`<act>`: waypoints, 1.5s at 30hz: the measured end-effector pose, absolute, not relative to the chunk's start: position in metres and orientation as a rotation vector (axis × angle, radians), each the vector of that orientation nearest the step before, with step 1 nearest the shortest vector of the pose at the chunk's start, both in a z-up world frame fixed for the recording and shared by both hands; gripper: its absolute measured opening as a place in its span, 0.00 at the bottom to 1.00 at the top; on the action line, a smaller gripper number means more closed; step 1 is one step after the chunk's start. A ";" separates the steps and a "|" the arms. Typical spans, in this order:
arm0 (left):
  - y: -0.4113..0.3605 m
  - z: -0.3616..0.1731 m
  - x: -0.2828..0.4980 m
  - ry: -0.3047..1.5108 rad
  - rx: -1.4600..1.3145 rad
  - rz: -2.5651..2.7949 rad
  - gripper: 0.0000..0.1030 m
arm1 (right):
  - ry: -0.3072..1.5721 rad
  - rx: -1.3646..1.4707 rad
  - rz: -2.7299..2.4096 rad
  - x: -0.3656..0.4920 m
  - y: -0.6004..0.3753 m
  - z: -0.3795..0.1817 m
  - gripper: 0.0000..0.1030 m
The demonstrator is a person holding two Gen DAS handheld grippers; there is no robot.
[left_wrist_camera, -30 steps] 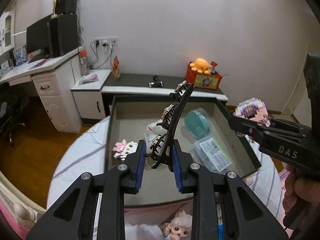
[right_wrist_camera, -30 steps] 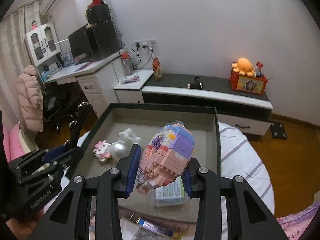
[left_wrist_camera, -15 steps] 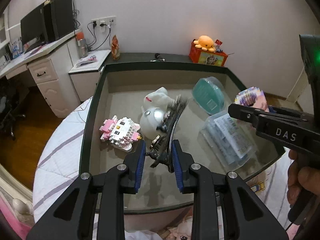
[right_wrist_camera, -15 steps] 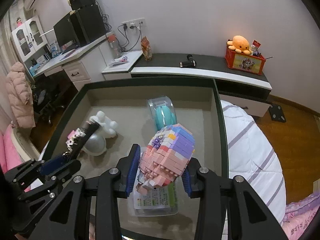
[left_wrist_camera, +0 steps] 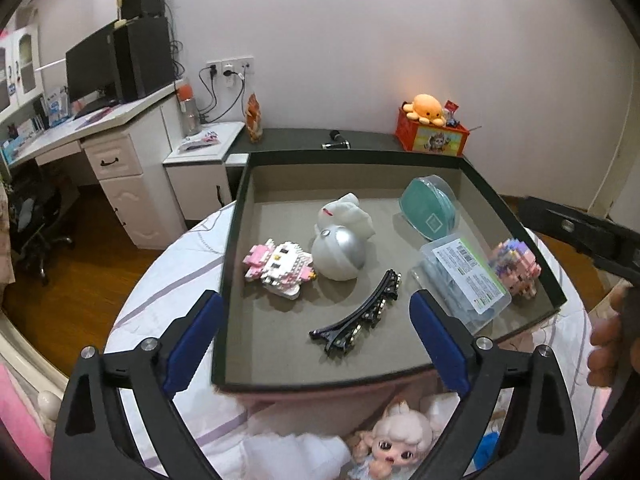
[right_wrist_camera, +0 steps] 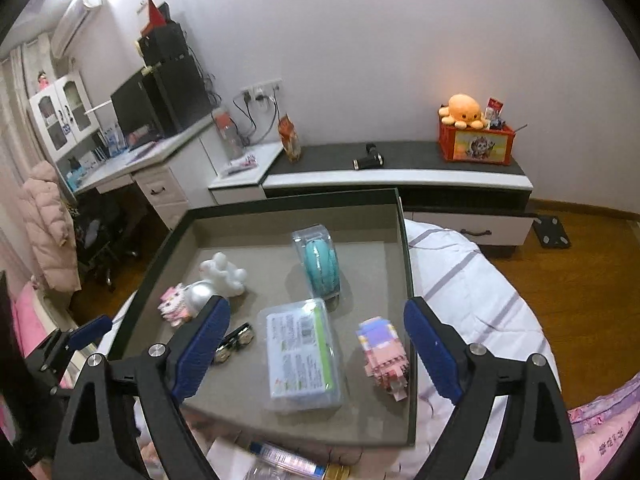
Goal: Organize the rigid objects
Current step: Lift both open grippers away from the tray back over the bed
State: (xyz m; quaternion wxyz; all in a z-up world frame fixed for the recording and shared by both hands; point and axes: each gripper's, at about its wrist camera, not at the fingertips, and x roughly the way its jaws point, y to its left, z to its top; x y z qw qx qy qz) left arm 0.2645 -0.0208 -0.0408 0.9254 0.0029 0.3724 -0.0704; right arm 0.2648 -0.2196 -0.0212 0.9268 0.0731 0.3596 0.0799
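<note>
Tray (left_wrist_camera: 236,216) with dark rim and grey floor sits on a white striped bedspread (left_wrist_camera: 176,264) and holds every sorted item. Along its left edge lies a pink and white brick figure (left_wrist_camera: 280,267), touching a silver ball (left_wrist_camera: 339,254) with a white bunny toy (left_wrist_camera: 347,214) just behind it. Near the far right corner a teal round case (left_wrist_camera: 430,208) stands on edge. A clear plastic box (left_wrist_camera: 464,276) with a printed label lies flat by the right edge, and a pink and purple brick figure (left_wrist_camera: 516,266) rests between that box and the right rim, close to the near right corner. A black hair clip (left_wrist_camera: 360,314) studded with stones lies on the floor near the front edge, touching nothing. The left gripper (left_wrist_camera: 316,340) hangs above the front edge with its jaws spread wide and empty. The right gripper (right_wrist_camera: 316,350) is likewise wide apart and empty, over the box and the pink and purple brick figure.
</note>
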 end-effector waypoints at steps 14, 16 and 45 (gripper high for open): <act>0.008 -0.015 0.190 0.686 -0.036 -0.104 1.00 | 0.642 0.144 0.181 0.151 -0.201 -0.013 0.90; 0.011 -0.011 0.176 0.675 -0.041 -0.095 1.00 | 0.639 0.148 0.186 0.136 -0.200 -0.018 0.90; 0.021 -0.048 0.061 0.698 -0.030 -0.074 1.00 | 0.683 0.190 0.185 0.035 -0.196 -0.067 0.90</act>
